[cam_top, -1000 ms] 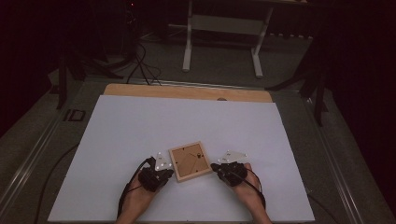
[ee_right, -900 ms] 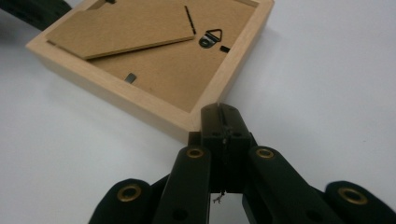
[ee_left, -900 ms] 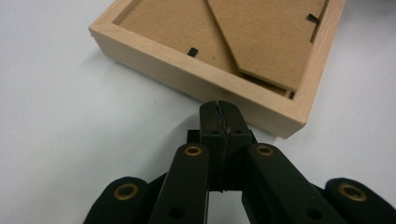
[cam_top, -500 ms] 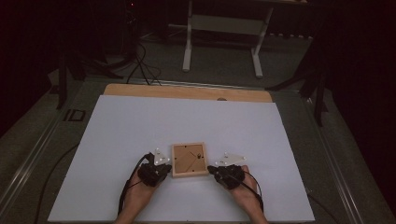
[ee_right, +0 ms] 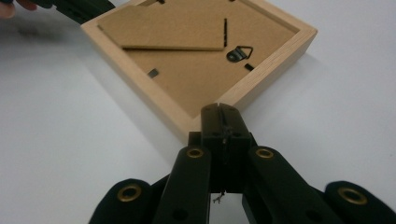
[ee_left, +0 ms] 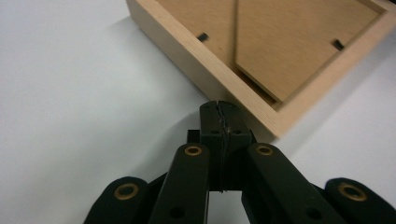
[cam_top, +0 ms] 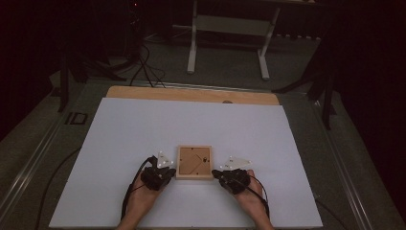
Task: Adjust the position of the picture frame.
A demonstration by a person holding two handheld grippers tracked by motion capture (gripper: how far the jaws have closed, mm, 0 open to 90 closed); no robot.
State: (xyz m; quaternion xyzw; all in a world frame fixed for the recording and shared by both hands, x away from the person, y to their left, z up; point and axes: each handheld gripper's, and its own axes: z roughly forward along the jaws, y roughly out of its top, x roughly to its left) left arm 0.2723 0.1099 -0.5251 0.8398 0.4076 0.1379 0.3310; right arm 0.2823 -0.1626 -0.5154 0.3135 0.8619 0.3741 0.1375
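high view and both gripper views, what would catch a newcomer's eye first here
A square wooden picture frame lies back side up on the near middle of the white table, its hanging hook showing. The left gripper and right gripper flank its near corners, fingers pressed shut at the wood.

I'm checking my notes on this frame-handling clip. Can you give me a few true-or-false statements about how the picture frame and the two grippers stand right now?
1. The wooden picture frame lies back side up on the white table. True.
2. The left gripper has its jaws wide open. False: they are closed together, tips at the frame's near edge.
3. The right gripper is shut, its tip at a corner of the frame. True.
4. A metal hanger sits on the frame's backing board. True.
5. The frame is lifted off the table. False: it rests flat on it.
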